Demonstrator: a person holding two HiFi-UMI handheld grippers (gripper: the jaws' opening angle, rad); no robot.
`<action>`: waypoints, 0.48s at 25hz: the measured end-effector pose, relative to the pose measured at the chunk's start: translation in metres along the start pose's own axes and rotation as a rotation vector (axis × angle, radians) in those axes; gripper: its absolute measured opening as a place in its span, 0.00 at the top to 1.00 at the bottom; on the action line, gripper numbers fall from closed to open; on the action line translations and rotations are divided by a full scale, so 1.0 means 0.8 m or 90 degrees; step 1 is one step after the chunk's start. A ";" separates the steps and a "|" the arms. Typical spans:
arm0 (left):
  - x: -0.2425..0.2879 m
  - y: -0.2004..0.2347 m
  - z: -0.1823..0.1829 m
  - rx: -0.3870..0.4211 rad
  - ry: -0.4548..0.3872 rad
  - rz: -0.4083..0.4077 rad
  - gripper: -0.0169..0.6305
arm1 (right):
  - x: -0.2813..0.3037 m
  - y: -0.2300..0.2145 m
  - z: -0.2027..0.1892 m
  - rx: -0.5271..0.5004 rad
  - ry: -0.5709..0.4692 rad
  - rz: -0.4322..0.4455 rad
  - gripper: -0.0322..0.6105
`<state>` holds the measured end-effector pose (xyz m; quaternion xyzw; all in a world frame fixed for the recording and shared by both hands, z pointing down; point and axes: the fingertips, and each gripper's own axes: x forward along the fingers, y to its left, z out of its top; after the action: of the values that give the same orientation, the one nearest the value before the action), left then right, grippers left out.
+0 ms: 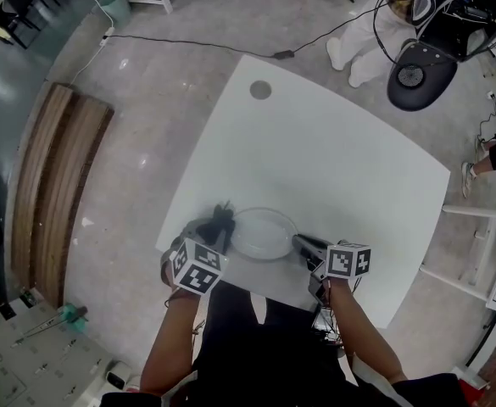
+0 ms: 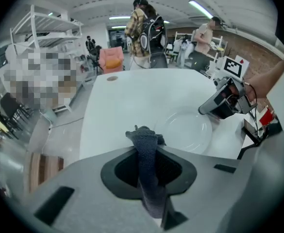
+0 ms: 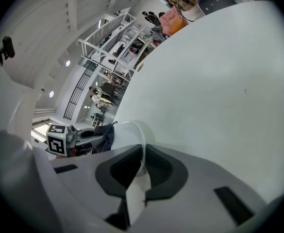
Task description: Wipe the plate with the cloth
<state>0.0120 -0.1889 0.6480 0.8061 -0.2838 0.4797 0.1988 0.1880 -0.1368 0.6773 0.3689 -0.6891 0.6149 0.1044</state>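
Note:
A clear glass plate (image 1: 263,232) rests near the front edge of the white table (image 1: 315,151). My right gripper (image 1: 301,243) is shut on the plate's right rim (image 3: 141,152), which passes between its jaws. My left gripper (image 1: 220,227) is shut on a dark grey cloth (image 2: 146,154); the cloth's bunched end (image 1: 223,219) sticks out past the jaws at the plate's left edge. In the left gripper view the plate (image 2: 188,130) lies just beyond the cloth, to the right, with the right gripper (image 2: 223,101) on its far rim. The right gripper view shows the cloth (image 3: 107,134) at the far rim.
A grey round cap (image 1: 260,90) sits in the table's far corner. A black office chair (image 1: 434,41) and seated people are beyond the table. A wooden bench (image 1: 57,185) stands on the floor to the left. Shelving (image 2: 44,38) and standing people (image 2: 144,30) fill the room behind.

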 end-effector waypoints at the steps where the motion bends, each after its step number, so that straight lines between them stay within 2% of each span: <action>1: -0.005 0.007 -0.005 -0.015 -0.003 -0.002 0.90 | -0.001 0.000 0.000 0.000 0.000 0.000 0.92; 4: -0.013 0.005 -0.004 -0.046 -0.027 -0.026 0.90 | -0.001 -0.003 0.000 0.003 -0.001 0.004 0.92; 7: -0.014 -0.047 0.030 -0.047 -0.065 -0.093 0.90 | 0.000 -0.003 0.000 0.005 -0.004 0.007 0.92; 10: 0.002 -0.131 0.077 -0.014 -0.098 -0.198 0.90 | 0.003 -0.003 0.002 0.002 -0.004 0.005 0.92; 12: 0.024 -0.176 0.093 0.020 -0.095 -0.236 0.90 | 0.004 -0.002 0.002 0.000 -0.006 0.002 0.92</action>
<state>0.1594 -0.1313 0.6242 0.8810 -0.1367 0.3780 0.2494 0.1870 -0.1393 0.6802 0.3708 -0.6903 0.6131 0.1005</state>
